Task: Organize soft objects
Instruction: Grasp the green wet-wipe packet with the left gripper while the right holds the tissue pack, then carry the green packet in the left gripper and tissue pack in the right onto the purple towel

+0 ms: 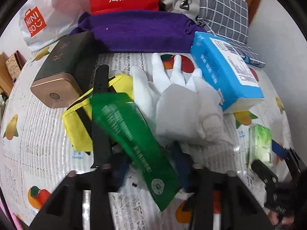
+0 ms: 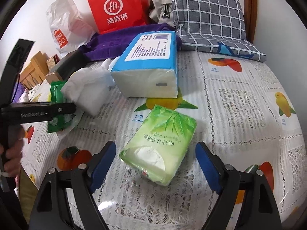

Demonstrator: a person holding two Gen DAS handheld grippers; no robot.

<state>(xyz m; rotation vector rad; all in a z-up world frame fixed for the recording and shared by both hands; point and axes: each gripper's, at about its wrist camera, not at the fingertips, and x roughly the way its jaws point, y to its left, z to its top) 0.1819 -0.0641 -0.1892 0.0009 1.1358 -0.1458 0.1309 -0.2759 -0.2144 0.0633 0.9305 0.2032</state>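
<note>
Blue-wrapped and bulkiest, the tissue brick (image 2: 147, 65) is lying toward the table's far edge, beside crumpled white gloves (image 1: 180, 103). Nearer, the green tissue pack (image 2: 161, 145), torn open at one end, is sitting between the right gripper (image 2: 155, 164)'s spread fingers, seemingly awaiting a squeeze. The left gripper (image 1: 145, 164) is pinching a green sachet (image 1: 132, 134), lifting it clear.

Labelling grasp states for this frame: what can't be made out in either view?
- Left wrist view: left hand-held gripper pads hidden by the blurred green printed sachet, so a clamp is unconfirmed.
- Left wrist view: yellow fabric pouch partly hidden behind the sachet.
- Right wrist view: white cloth gloves partly behind the blue tissue pack.
</note>
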